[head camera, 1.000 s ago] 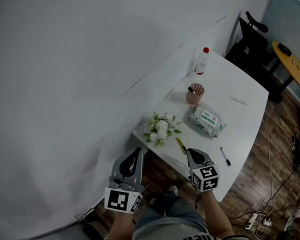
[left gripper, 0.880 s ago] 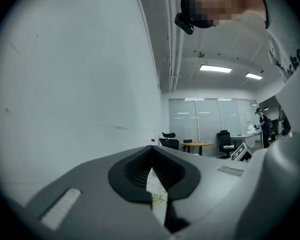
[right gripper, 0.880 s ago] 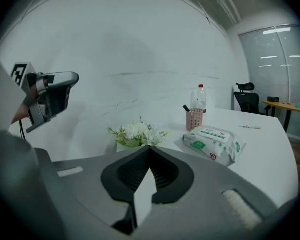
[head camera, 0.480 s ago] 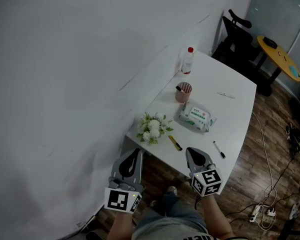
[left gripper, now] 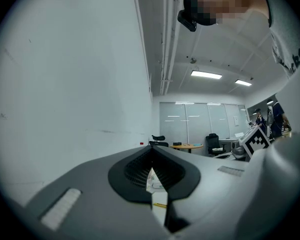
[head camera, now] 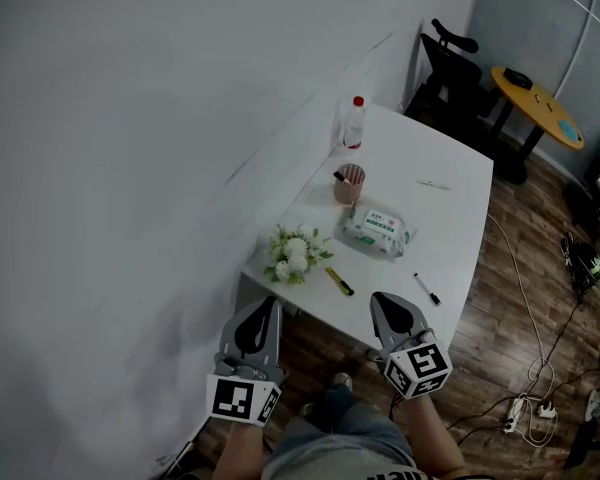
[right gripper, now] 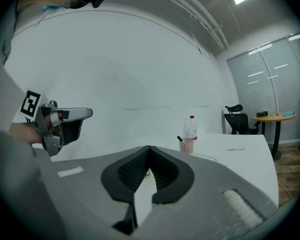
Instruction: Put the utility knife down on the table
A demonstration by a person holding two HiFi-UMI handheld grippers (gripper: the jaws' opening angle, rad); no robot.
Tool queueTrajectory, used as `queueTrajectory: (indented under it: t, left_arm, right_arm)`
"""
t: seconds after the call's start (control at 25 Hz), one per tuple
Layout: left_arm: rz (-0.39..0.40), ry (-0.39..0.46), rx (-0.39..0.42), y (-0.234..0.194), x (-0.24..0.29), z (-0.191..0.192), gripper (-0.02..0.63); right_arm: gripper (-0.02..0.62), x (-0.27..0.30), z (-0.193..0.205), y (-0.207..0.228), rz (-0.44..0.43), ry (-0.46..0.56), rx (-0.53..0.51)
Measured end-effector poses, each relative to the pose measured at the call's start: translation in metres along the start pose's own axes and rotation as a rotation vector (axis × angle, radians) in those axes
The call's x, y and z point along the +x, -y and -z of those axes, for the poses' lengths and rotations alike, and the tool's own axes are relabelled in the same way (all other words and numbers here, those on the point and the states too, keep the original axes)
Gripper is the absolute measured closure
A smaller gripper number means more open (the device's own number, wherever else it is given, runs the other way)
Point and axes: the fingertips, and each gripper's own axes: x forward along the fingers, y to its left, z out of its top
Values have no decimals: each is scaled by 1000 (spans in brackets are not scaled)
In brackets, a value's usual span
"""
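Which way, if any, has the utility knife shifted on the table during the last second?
No. The utility knife lies in the same spot beside the flowers on the table; only the camera moved.

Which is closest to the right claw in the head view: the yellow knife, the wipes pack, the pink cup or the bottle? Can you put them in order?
From the right claw, nearest first:
1. utility knife, near edge of the table, just left of the claw.
2. wipes pack, middle of the table.
3. pink cup, just behind the pack.
4. bottle, far end of the table.
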Motion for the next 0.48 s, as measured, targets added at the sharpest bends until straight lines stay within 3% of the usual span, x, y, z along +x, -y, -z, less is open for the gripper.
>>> queueTrajectory:
  t: [0.48]
  left_arm:
    - [36,19,10,16,-11,-8,592]
  right_arm:
    - [594,-34,-30,-9,33,100,-20]
